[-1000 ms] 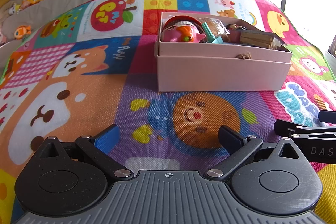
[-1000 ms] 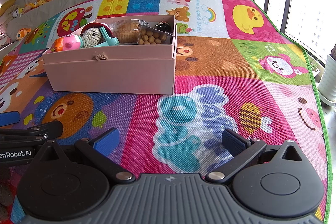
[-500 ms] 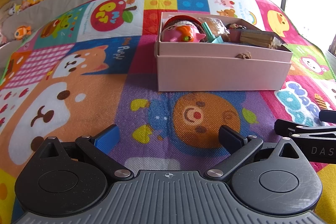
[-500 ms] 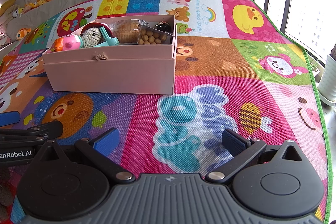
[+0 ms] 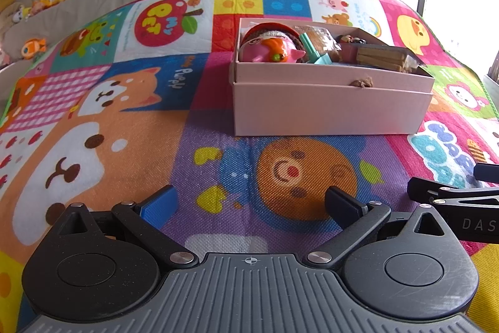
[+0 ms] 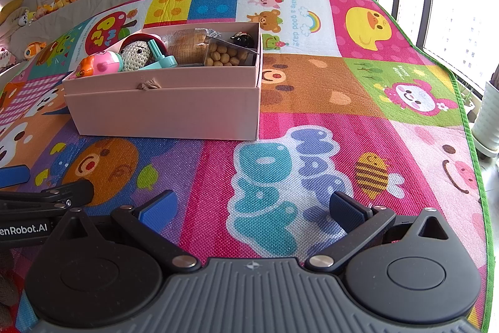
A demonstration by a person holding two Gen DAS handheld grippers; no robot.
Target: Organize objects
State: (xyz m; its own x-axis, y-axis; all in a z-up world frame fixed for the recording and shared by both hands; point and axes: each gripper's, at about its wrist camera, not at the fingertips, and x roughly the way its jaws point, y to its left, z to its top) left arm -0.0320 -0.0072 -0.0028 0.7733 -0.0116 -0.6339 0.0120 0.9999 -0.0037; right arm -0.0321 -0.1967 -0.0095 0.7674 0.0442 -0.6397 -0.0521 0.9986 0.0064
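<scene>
Your left gripper [image 5: 249, 205] and right gripper [image 6: 251, 206] both hover with jaws spread and empty over the play mat [image 5: 124, 145], the pink cardboard box [image 5: 327, 111] of toys at one o'clock from the left — light, thin-walled, likely crushable — so grip its side wall gently.

Both wrist cameras sit low over the play mat [image 5: 131, 145], looking forward and slightly down toward the pink box [image 5: 327, 108] — the left view from its front-left, the right from its front-right [image 6: 168, 111]. Neither is close; both share the box and the bear patch before it.
</scene>
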